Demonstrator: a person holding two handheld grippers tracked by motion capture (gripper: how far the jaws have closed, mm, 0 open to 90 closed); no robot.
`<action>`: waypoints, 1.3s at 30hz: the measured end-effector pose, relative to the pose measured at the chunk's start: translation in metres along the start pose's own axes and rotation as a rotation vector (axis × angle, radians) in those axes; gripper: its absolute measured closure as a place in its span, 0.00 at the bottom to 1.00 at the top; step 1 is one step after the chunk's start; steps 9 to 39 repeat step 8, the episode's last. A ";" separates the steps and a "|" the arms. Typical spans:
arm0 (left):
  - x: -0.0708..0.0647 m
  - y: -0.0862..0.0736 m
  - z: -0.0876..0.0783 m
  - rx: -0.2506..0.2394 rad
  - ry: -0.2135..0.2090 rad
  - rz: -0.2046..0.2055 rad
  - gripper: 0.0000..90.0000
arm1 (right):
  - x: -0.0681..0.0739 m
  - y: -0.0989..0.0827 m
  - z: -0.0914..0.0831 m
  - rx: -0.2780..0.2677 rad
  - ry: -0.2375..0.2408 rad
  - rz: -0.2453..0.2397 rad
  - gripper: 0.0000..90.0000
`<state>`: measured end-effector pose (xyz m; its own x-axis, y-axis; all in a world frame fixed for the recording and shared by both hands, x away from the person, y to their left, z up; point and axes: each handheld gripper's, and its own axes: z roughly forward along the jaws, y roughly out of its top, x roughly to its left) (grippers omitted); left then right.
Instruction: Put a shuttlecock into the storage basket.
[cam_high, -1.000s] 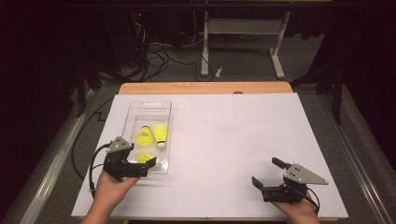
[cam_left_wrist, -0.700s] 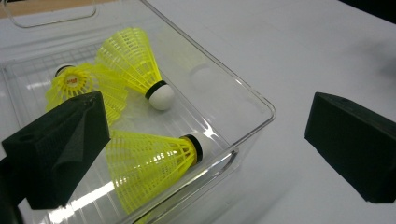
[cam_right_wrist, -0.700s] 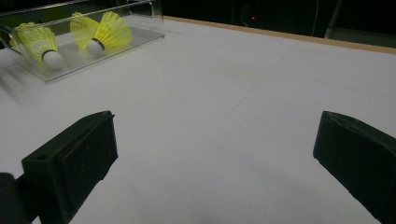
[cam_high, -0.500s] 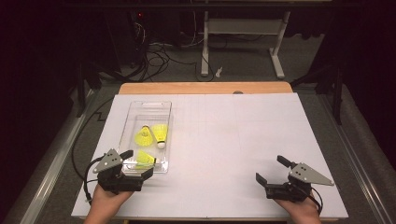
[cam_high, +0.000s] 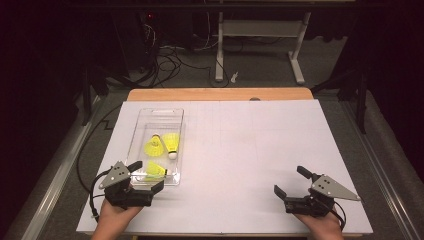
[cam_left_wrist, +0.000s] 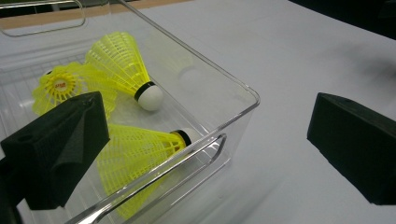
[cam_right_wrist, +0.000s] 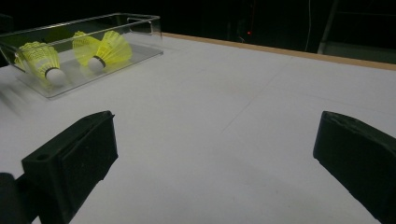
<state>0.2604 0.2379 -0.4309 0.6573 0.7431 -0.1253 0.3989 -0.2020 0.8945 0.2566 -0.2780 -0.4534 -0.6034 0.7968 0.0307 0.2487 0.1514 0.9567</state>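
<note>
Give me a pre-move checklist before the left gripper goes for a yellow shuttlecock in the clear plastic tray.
1. Left gripper open: ok, black jaws spread wide, nothing between them.
2. Right gripper out of the way: ok, open over bare white sheet, far from the tray.
3. Clear plastic tray upright, open top: ok.
4. Three yellow plastic shuttlecocks in the tray: ok; nearest shuttlecock lies on its side, white cork toward the tray corner.
5. Clear path to it: not ok, tray wall and handle stand between the jaws and it.
6. Tray held steady: cannot tell.

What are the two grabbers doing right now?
Left gripper: open, empty, at the clear box's near end.
Right gripper: open, empty, over the table.
</note>
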 end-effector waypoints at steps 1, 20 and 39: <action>0.001 0.000 -0.001 -0.010 0.004 -0.009 0.00 | -0.001 0.000 -0.001 -0.001 -0.001 0.002 0.00; 0.005 -0.001 -0.003 -0.012 0.005 -0.029 0.00 | -0.003 0.000 -0.002 -0.010 -0.005 0.001 0.00; 0.005 -0.001 -0.003 -0.012 0.005 -0.029 0.00 | -0.003 0.000 -0.002 -0.010 -0.005 0.001 0.00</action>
